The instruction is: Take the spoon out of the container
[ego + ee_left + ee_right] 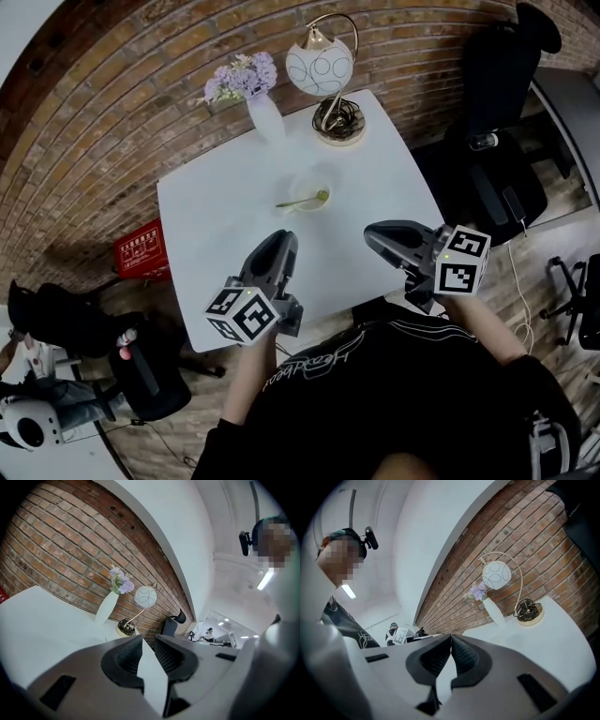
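A small clear container [307, 184] stands near the middle of the white table [216, 206]. A green spoon [302, 201] lies across it, with its handle pointing left. My left gripper [284, 237] [148, 640] hovers over the table's near edge, short of the container, and is open by a narrow gap with nothing between its fingers. My right gripper [372, 232] [451, 637] is held at the near right of the table, its tips shut together and empty. Neither gripper view shows the spoon or the container.
A white vase of purple flowers [255, 94] [112, 599] [487, 603] and a globe lamp [323, 67] [144, 597] [497, 574] stand at the table's far edge by the brick wall. A red crate [141, 251] sits on the floor to the left. A black chair [497, 75] stands to the right.
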`<control>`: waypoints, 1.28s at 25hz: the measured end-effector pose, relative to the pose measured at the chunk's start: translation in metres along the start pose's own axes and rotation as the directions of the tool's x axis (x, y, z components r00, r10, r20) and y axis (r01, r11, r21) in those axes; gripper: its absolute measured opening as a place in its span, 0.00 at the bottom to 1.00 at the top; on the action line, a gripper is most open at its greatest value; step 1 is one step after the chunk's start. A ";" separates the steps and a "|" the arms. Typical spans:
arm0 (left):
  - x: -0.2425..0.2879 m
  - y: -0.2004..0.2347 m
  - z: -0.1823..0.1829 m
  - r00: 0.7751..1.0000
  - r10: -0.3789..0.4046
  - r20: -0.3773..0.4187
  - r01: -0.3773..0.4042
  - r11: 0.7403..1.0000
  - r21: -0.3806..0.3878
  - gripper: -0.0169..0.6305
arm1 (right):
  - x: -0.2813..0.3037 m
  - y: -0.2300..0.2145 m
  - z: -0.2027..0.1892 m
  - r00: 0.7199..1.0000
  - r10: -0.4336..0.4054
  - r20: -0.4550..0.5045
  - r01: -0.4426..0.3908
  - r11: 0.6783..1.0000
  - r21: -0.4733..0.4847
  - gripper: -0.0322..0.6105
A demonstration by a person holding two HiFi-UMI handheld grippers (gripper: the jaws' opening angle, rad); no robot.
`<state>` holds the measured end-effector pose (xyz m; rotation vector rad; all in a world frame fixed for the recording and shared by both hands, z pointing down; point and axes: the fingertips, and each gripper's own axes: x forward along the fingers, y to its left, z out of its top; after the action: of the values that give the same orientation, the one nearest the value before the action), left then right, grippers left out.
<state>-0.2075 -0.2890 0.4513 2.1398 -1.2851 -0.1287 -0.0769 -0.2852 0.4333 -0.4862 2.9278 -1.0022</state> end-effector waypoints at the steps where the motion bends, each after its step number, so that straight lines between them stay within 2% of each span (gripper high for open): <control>1: 0.006 0.005 0.002 1.000 0.005 0.003 -0.005 1.000 -0.005 0.13 | 0.002 -0.007 0.002 1.000 -0.005 -0.002 0.005 1.000 0.006 0.05; 5: 0.027 0.034 0.003 0.998 0.071 0.002 -0.070 0.997 -0.041 0.20 | 0.010 -0.032 0.008 1.000 -0.016 -0.014 0.016 0.999 0.036 0.05; 12: 0.050 0.084 -0.009 0.984 0.175 -0.020 -0.176 0.981 -0.083 0.20 | 0.022 -0.066 0.009 0.998 -0.030 -0.049 0.033 0.997 0.068 0.05; 22: 0.079 0.117 -0.028 0.975 0.211 -0.074 -0.217 0.972 -0.091 0.20 | 0.035 -0.094 0.003 0.995 -0.045 -0.089 0.053 0.994 0.099 0.05; 29: 0.091 0.122 -0.037 0.972 0.223 -0.081 -0.230 0.968 -0.102 0.20 | 0.037 -0.101 -0.003 0.993 -0.048 -0.108 0.060 0.992 0.111 0.05; 32: 0.093 0.123 -0.035 0.971 0.229 -0.068 -0.235 0.967 -0.100 0.16 | 0.036 -0.103 -0.005 0.993 -0.050 -0.108 0.063 0.991 0.117 0.05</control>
<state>-0.2395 -0.3892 0.5691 1.8742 -1.4517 -0.0389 -0.0825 -0.3699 0.5018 -0.5308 2.9351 -1.2392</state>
